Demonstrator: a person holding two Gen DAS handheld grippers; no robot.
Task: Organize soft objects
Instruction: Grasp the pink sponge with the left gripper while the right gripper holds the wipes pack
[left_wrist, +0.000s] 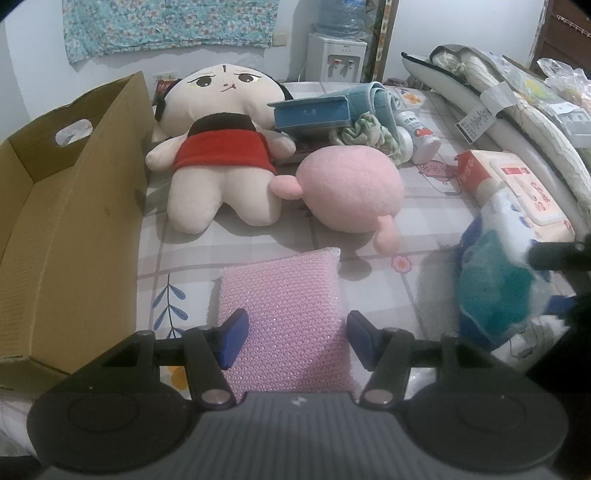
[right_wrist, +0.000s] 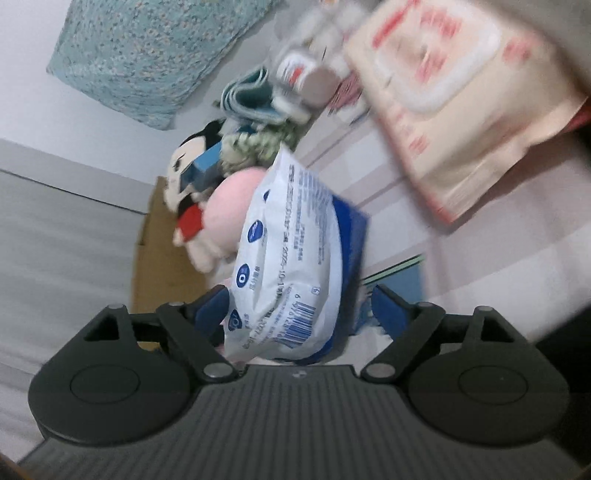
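We hold the left hand-held gripper (left_wrist: 293, 338) released around the pink sponge (left_wrist: 282, 310) on the bed (left_wrist: 369, 266); the right hand-held gripper (right_wrist: 303, 314) stands loose around the wipes packet (right_wrist: 288, 251). Next, we probably must clench and carry to the box (left_wrist: 66, 221).

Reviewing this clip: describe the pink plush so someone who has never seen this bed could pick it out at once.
Start at the open cardboard box on the left of the checked bedsheet. Right of it lies a big cream doll in a red top; the pink plush lies against that doll's right side. Unlike the flat, knitted pink sponge nearer the camera, it is round, fuzzy, with small stubby limbs.
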